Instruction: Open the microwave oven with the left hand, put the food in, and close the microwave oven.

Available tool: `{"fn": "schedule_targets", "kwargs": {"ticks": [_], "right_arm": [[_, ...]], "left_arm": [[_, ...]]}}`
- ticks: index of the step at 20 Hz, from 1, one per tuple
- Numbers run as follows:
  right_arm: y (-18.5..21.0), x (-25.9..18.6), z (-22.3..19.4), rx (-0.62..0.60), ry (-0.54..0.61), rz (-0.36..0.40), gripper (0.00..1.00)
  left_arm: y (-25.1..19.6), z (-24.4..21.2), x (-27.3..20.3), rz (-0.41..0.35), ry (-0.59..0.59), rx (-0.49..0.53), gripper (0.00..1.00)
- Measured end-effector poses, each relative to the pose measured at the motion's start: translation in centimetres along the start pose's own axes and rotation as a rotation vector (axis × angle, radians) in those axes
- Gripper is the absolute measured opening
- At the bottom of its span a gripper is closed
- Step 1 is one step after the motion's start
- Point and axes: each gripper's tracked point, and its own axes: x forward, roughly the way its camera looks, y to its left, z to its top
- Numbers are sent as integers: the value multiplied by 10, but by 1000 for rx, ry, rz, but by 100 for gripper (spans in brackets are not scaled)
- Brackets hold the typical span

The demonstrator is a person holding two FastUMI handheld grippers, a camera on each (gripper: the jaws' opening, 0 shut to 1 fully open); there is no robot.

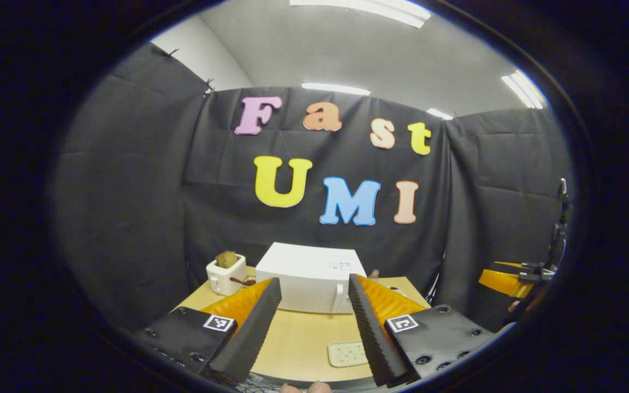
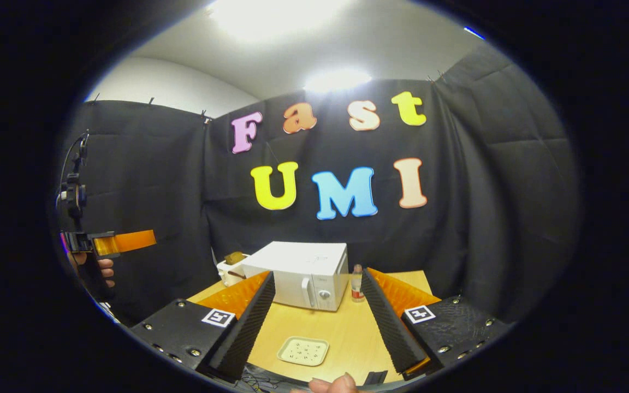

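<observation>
A white microwave [image 1: 310,284] [image 2: 303,273] stands at the back of the wooden table [image 1: 292,333], its door shut and its handle [image 1: 338,297] on the right side of the door. A pale tray of food [image 1: 347,353] [image 2: 303,350] lies near the table's front edge. My left gripper [image 1: 314,283] hovers open above the front of the table, pointing at the microwave, nothing between its fingers. My right gripper [image 2: 318,275] is likewise open and holds nothing, well back from the microwave. In the right gripper view the left gripper [image 2: 123,241] hangs far left, held by a hand [image 2: 104,270].
A white toaster [image 1: 226,275] [image 2: 230,267] with a slice of bread stands left of the microwave. A small bottle [image 2: 356,284] stands just right of the microwave. The right gripper [image 1: 503,278] appears at the far right of the left gripper view, off the table.
</observation>
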Motion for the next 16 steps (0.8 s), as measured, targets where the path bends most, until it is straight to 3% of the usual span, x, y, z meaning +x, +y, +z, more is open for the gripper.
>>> {"fn": "schedule_targets", "kwargs": {"ticks": [3, 5, 10, 12, 13, 14, 16], "right_arm": [[11, 4, 21, -5, -66, -59, 97], [28, 12, 18, 6, -62, -57, 97], [52, 23, 15, 22, -34, -55, 97], [61, 28, 19, 5, -39, -49, 96], [65, 31, 21, -5, -43, -46, 96], [69, 33, 23, -13, -45, -42, 97], [79, 38, 24, -22, -48, -25, 97]], "left_arm": [[1, 22, -27, -7, -51, 53, 80], [-2, 19, -38, -29, -55, 56, 86], [9, 11, -48, -54, -59, -24, 82], [22, 7, -49, -50, -54, -46, 86], [27, 6, -50, -47, -52, -57, 81], [33, 5, -49, -44, -48, -66, 92], [45, 4, -48, -36, -46, -87, 86]]}}
